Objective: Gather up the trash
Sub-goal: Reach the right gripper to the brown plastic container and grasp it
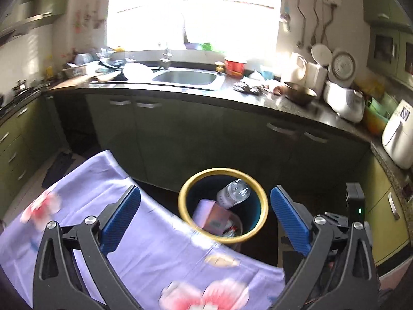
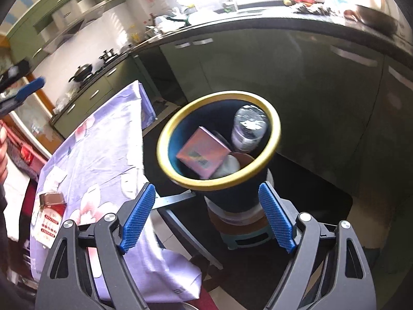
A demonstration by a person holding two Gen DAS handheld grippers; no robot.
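Note:
A dark blue trash bin with a yellow rim (image 1: 183, 214) (image 2: 165, 162) stands on a small stool beside the table. Inside lie a clear plastic bottle (image 1: 233, 193) (image 2: 249, 129), a pink box (image 1: 213, 215) (image 2: 202, 153) and a white lid-like item (image 2: 228, 166). My left gripper (image 1: 205, 218) is open and empty, above the table edge, facing the bin. My right gripper (image 2: 206, 217) is open and empty, just above the bin's near side. A red-labelled packet (image 2: 50, 218) lies on the table at the left. The left gripper also shows at the far left of the right wrist view (image 2: 23, 93).
The table wears a purple floral cloth (image 1: 144, 248) (image 2: 103, 155). Behind the bin run green cabinets (image 1: 180, 134) under a dark counter with a sink (image 1: 185, 77), a metal bowl (image 1: 299, 93) and white appliances (image 1: 344, 102). A stove with a wok (image 2: 81, 73) is at the left.

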